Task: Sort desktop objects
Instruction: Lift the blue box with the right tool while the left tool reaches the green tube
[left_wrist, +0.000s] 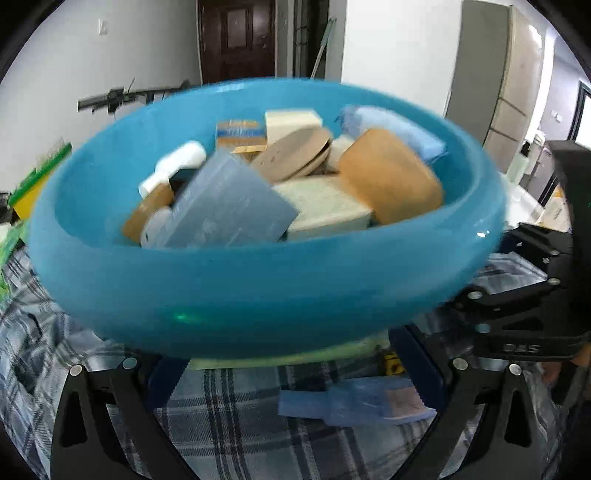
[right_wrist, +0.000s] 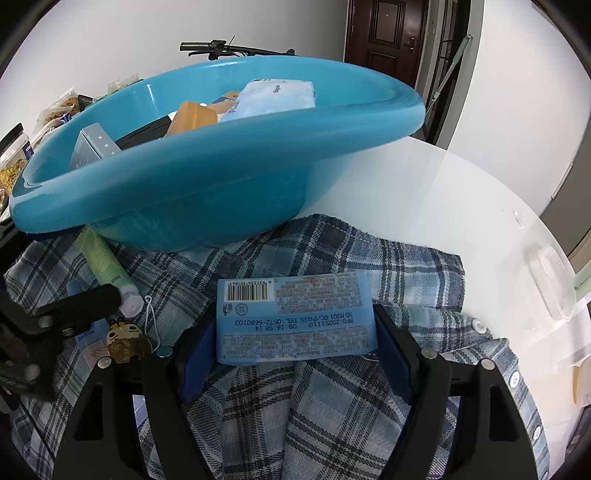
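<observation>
A big blue plastic basin (left_wrist: 258, 295) (right_wrist: 221, 173) holds several items: boxes, a white bottle (left_wrist: 173, 166), tape rolls, a brown block (left_wrist: 388, 177) and a blue pack (right_wrist: 273, 98). It sits tilted on a plaid cloth (right_wrist: 332, 424). My left gripper (left_wrist: 291, 365) is open, its fingers spread under the basin's near side with nothing between them. My right gripper (right_wrist: 295, 350) is shut on a light blue wet-wipes pack (right_wrist: 295, 317), label side up, just above the cloth in front of the basin. The right gripper also shows in the left wrist view (left_wrist: 517, 295).
A green tube (right_wrist: 105, 266) lies under the basin's left edge. A small round charm (right_wrist: 125, 339) and a blue packet (left_wrist: 354, 402) lie on the cloth. Snack bags and jars (right_wrist: 14, 155) stand at the left. The white table (right_wrist: 443, 192) extends to the right, with a clear case (right_wrist: 550, 284).
</observation>
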